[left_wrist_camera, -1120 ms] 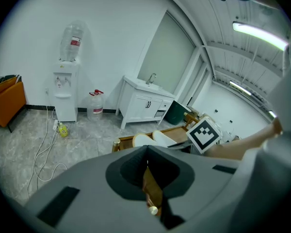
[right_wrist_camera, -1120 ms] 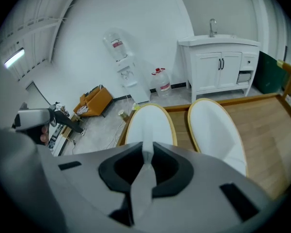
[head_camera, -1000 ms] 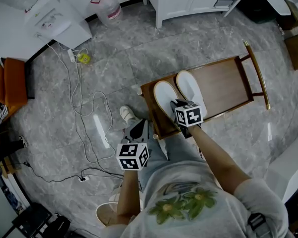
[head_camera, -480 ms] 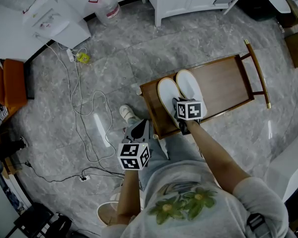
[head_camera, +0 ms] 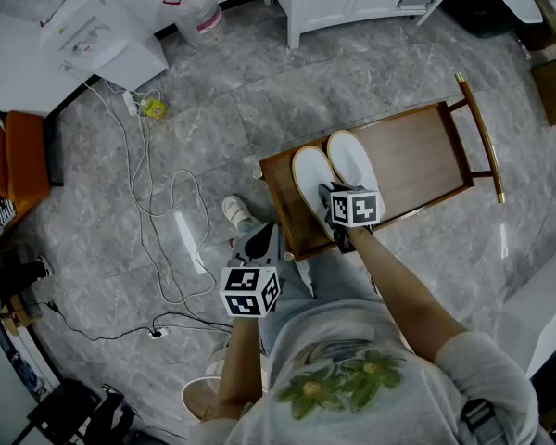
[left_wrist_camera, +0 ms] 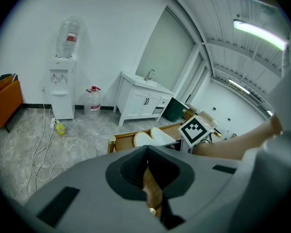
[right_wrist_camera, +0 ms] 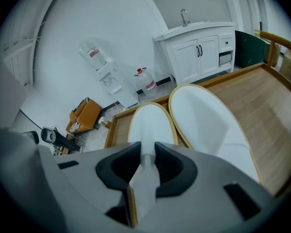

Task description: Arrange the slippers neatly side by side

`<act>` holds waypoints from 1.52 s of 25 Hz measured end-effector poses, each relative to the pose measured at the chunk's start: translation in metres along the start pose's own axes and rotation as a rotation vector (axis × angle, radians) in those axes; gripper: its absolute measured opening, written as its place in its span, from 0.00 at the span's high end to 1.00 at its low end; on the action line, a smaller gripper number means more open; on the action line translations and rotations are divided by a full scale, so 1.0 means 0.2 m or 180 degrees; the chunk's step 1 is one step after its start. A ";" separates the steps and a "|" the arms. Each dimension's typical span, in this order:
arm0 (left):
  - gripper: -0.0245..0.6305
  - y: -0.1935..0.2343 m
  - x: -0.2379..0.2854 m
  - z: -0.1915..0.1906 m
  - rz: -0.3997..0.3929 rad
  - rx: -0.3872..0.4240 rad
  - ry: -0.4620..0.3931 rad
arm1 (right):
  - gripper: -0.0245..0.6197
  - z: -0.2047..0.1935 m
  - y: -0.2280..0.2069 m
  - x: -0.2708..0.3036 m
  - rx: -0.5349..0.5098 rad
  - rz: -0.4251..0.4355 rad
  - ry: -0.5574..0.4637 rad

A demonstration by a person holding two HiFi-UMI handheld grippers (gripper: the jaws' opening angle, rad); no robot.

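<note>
Jaws of right tool [right_wrist_camera: 147, 161] just opening, slipper [right_wrist_camera: 150, 123] between them

Seen from above, two white slippers [head_camera: 352, 160] lie side by side, touching, toes pointing away, at the left end of a low wooden tray table [head_camera: 417, 160] on a grey marble floor [head_camera: 287, 82]. The right gripper [head_camera: 338, 197] sits at the heel of the left-hand slipper [head_camera: 308, 176]. Its jaws have just been opening, and contact is hard to judge from here. The left gripper [head_camera: 258, 244] hangs beside the table's near corner.
</note>
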State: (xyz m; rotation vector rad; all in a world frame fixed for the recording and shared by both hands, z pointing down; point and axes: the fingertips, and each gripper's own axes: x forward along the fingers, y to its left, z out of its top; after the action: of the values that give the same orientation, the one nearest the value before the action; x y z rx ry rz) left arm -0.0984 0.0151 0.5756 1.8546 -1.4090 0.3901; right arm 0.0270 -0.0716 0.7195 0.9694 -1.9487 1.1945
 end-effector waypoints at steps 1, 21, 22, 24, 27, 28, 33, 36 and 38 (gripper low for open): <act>0.94 0.00 0.00 0.00 -0.0002 0.0000 0.0001 | 0.81 0.00 0.00 0.00 -0.0017 0.0012 -0.0012; 0.94 -0.08 0.02 0.16 -0.0075 0.0145 -0.0175 | 0.70 0.30 0.15 -0.35 -0.0414 0.0341 -0.0690; 0.94 -0.09 0.01 0.18 -0.0073 0.0161 -0.0200 | 0.70 0.32 0.15 -0.39 -0.0413 0.0364 -0.0742; 0.94 -0.10 -0.02 0.22 -0.0070 0.0214 -0.0252 | 0.70 0.35 0.17 -0.45 -0.0406 0.0418 -0.0851; 0.94 -0.12 -0.07 0.27 -0.0067 0.0289 -0.0336 | 0.71 0.37 0.19 -0.56 -0.0385 0.0522 -0.1010; 0.94 -0.14 -0.09 0.28 -0.0069 0.0293 -0.0368 | 0.72 0.38 0.20 -0.60 -0.0390 0.0552 -0.1057; 0.94 -0.24 -0.15 0.37 -0.0109 0.0263 -0.0565 | 0.75 0.39 0.24 -0.76 -0.0511 0.0639 -0.1289; 0.94 -0.32 -0.17 0.41 -0.0151 0.0298 -0.0629 | 0.76 0.38 0.27 -0.86 -0.0640 0.0663 -0.1381; 0.94 -0.38 -0.18 0.41 -0.0181 0.0333 -0.0634 | 0.76 0.36 0.29 -0.91 -0.0711 0.0709 -0.1405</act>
State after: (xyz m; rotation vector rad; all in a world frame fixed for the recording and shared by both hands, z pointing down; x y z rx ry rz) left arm -0.0578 -0.0114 0.4701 2.0606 -1.4875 0.2603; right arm 0.0617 -0.0740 0.5189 0.9756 -2.5329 0.9004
